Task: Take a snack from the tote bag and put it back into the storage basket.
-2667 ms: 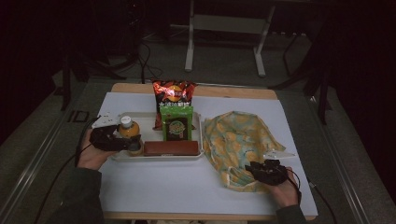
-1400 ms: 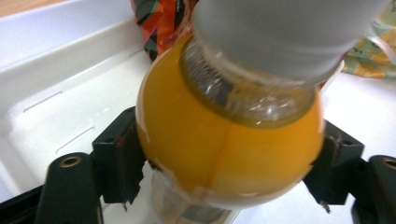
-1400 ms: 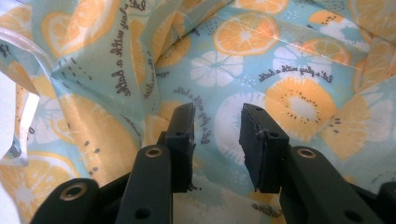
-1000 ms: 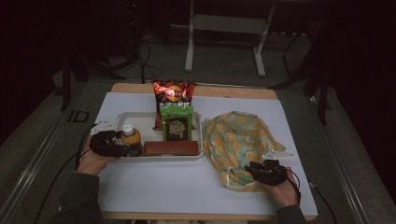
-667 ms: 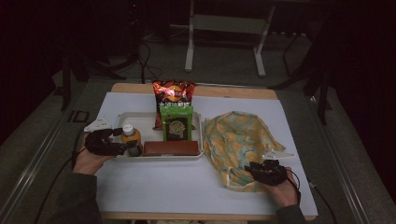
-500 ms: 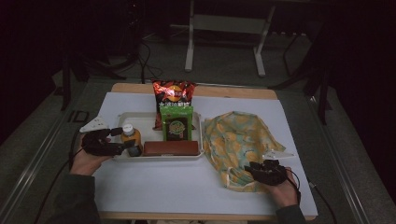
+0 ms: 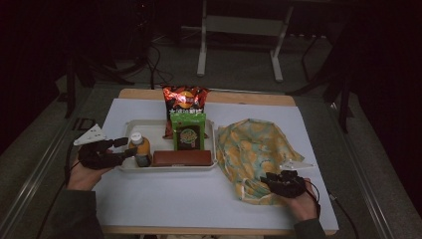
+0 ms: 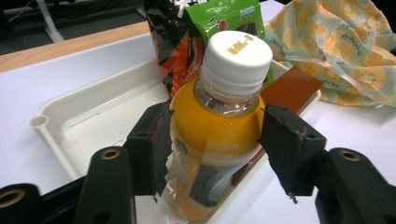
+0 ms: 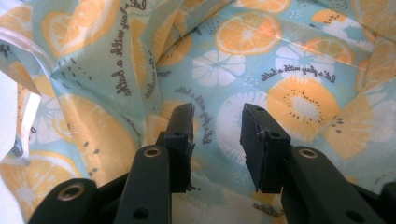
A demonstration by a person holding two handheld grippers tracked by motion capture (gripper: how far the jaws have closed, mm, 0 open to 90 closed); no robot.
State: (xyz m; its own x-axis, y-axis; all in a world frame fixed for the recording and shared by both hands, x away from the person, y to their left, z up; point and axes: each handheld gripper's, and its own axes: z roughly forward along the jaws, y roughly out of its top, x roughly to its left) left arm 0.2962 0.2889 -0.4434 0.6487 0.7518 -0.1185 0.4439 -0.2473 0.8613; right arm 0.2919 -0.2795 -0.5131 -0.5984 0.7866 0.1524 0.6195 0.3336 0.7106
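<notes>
The bottle (image 8: 217, 135) of orange juice stands upright at the left end of the white tray (image 7: 154, 130), its long axis straight up, white cap (image 8: 237, 57) on top. The left tongs (image 7: 122, 148) come at it level from the tray's left side, one jaw on each side of its body. They have just been closing, and a narrow gap shows at the right jaw. The right tongs (image 7: 263, 180) rest partly open over the near edge of the orange-print bag (image 9: 261, 56) on the tabletop (image 7: 179, 199), gripping nothing that I can make out.
</notes>
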